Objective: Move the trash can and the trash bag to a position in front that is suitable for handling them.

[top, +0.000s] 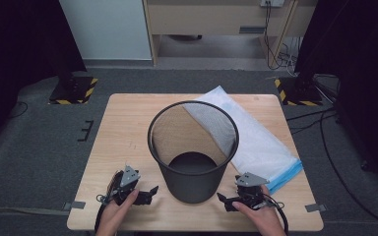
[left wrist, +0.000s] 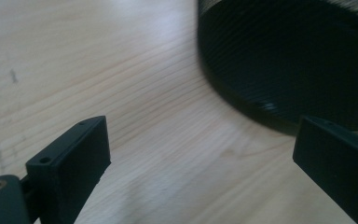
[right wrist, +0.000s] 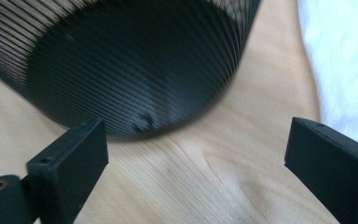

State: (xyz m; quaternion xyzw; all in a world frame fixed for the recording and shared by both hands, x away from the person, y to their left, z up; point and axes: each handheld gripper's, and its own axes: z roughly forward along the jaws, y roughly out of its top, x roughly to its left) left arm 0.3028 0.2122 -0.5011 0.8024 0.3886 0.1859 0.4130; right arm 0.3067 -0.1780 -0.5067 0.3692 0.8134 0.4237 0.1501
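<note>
A black mesh wastebasket (top: 193,147) stands upright in the middle of the wooden table (top: 123,132). My left gripper (top: 150,192) rests near the front edge, just left of the basket's base, jaws wide open and empty. In the left gripper view the basket's lower wall (left wrist: 289,60) fills the upper right beyond the gripper (left wrist: 200,158). My right gripper (top: 225,200) sits at the basket's front right, open and empty. The right gripper view looks past the gripper (right wrist: 196,161) at the basket's mesh side (right wrist: 130,60), close ahead.
A folded clear plastic bag (top: 256,137) with a blue strip lies flat behind and right of the basket, also at the upper right as the bag (right wrist: 340,56). Dark floor, stand bases and cables surround the table.
</note>
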